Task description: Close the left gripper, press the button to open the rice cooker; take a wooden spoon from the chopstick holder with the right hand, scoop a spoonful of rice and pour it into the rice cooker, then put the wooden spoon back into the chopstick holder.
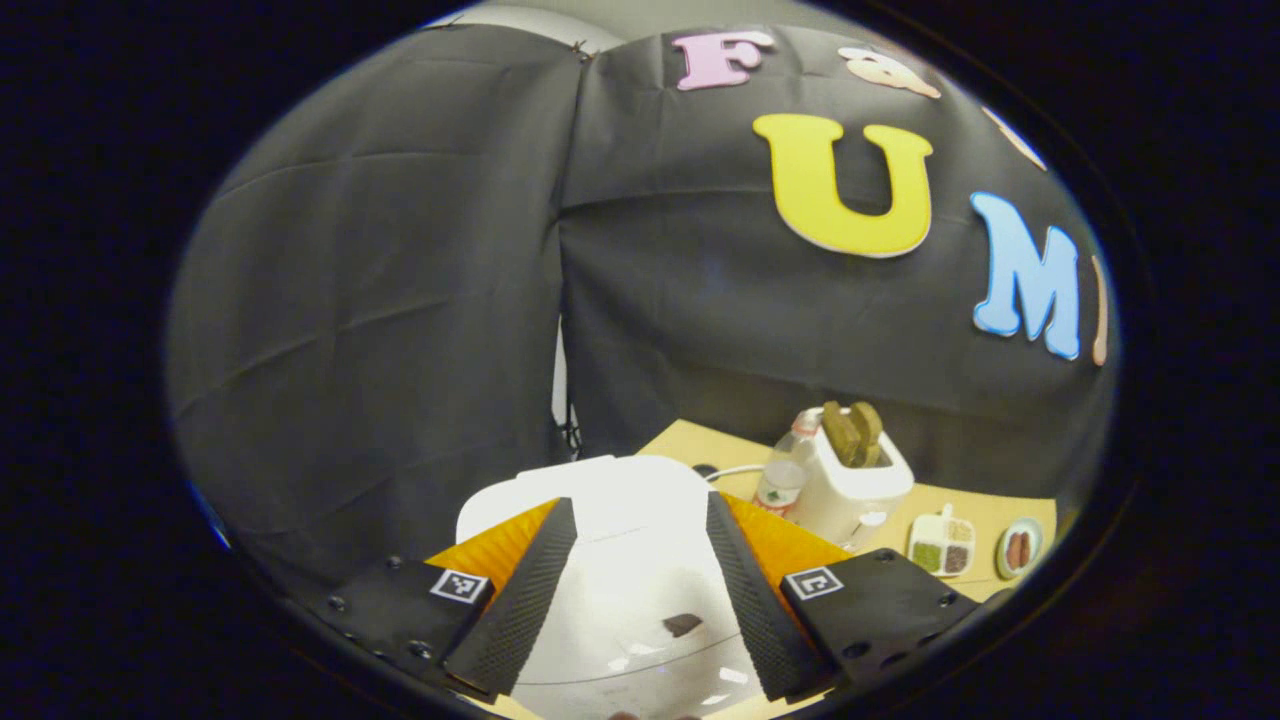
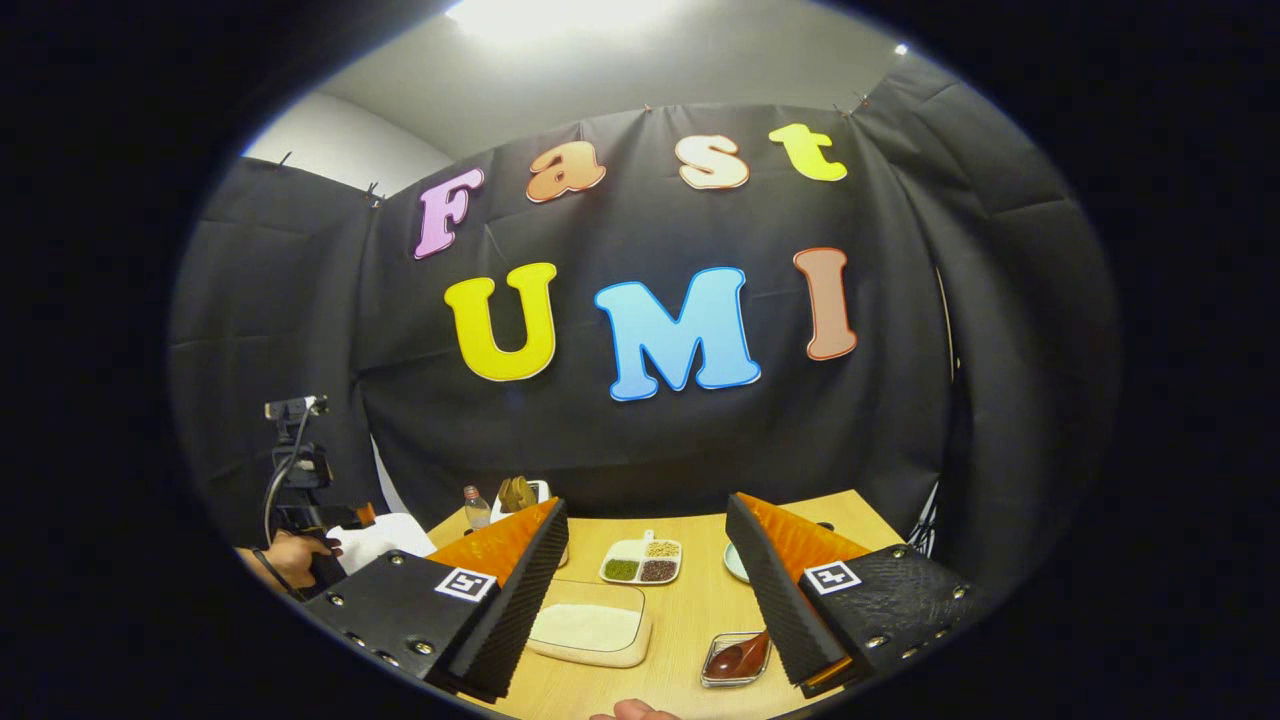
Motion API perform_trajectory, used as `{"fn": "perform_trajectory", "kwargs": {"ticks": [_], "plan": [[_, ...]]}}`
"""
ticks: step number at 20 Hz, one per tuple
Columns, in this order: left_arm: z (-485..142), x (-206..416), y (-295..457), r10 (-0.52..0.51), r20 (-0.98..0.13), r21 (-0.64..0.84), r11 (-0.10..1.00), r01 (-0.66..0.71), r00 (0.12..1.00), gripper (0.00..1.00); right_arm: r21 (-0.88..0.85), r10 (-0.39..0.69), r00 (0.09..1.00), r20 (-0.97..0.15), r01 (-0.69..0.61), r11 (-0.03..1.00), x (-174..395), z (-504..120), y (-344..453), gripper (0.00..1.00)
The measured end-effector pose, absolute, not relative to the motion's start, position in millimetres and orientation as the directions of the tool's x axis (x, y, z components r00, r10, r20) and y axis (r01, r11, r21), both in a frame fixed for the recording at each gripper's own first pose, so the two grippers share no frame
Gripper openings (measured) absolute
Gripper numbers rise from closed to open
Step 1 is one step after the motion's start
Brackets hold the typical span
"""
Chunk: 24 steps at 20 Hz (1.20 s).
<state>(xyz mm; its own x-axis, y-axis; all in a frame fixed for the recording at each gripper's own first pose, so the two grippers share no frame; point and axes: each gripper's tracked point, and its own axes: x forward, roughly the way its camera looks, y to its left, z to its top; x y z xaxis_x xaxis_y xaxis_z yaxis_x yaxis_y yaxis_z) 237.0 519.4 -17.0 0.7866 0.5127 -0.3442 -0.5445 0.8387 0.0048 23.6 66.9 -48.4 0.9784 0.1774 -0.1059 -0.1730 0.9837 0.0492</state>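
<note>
In the left gripper view, the white rice cooker [image 1: 610,560] lies right below my left gripper [image 1: 640,502]. Its lid is down, and a small dark button [image 1: 682,624] sits between the open fingers. In the right gripper view, my right gripper [image 2: 648,505] stands open and empty above the table. A brown wooden spoon [image 2: 742,655] rests in a clear holder [image 2: 712,672] by the right finger. A tray of white rice [image 2: 590,628] lies by the left finger. At far left, a hand [image 2: 290,555] holds the left gripper [image 2: 303,490] over the cooker [image 2: 385,535].
A white toaster [image 1: 862,480] with bread in it and a water bottle [image 1: 782,478] stand behind the cooker. A divided dish of beans [image 2: 642,562] and a small plate [image 1: 1020,547] sit mid-table. The wooden tabletop [image 2: 690,610] ends at black cloth walls.
</note>
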Motion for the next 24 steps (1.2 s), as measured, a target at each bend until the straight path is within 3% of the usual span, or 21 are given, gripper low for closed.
{"fn": "perform_trajectory", "kwargs": {"ticks": [5,7,8,10,13,15,19,21,22,24], "plan": [[76.1,226.5,452.3,0.388,-0.164,-0.076,0.912,-0.403,0.907,0.96,0.037,0.125,0.99,-0.062,-0.123,0.992,20.3,-32.1,54.0,0.96],[104.6,213.6,423.2,0.332,-0.107,-0.059,0.939,-0.339,0.937,0.93,0.025,0.101,0.994,-0.036,-0.101,0.995,19.7,-21.6,49.5,0.96],[120.7,206.2,410.3,0.306,-0.075,-0.049,0.949,-0.31,0.949,0.89,0.023,0.092,0.995,-0.024,-0.091,0.996,21.0,-15.9,48.3,0.96],[148.4,193.6,382.4,0.262,-0.017,-0.046,0.964,-0.263,0.965,0.96,0.028,0.079,0.997,-0.001,-0.079,0.996,20.6,-4.1,48.8,0.96],[168.0,174.6,343.6,0.192,0.031,-0.008,0.981,-0.192,0.981,0.93,0.023,0.076,0.997,0.029,-0.076,0.997,17.7,7.3,50.8,0.96],[173.3,159.7,327.4,0.159,0.03,-0.009,0.987,-0.159,0.987,0.96,0.033,0.079,0.997,0.026,-0.08,0.996,13.9,7.6,52.8,0.96],[168.5,148.6,309.8,0.125,0.003,-0.011,0.992,-0.125,0.992,0.93,0.022,0.077,0.997,0.029,-0.077,0.997,10.1,9.5,52.8,0.96],[159.0,148.6,306.5,0.117,-0.022,0.007,0.993,-0.117,0.993,0.97,0.008,0.079,0.997,0.02,-0.079,0.997,9.6,6.1,54.0,0.96],[154.5,147.9,305.1,0.114,-0.033,0.009,0.993,-0.114,0.993,0.93,0.005,0.079,0.997,0.016,-0.079,0.997,8.9,5.4,55.0,0.96],[150.6,146.5,308.1,0.117,-0.043,0.007,0.993,-0.116,0.992,0.97,0.001,0.068,0.998,0.008,-0.068,0.998,7.3,3.1,54.0,0.96]]}}
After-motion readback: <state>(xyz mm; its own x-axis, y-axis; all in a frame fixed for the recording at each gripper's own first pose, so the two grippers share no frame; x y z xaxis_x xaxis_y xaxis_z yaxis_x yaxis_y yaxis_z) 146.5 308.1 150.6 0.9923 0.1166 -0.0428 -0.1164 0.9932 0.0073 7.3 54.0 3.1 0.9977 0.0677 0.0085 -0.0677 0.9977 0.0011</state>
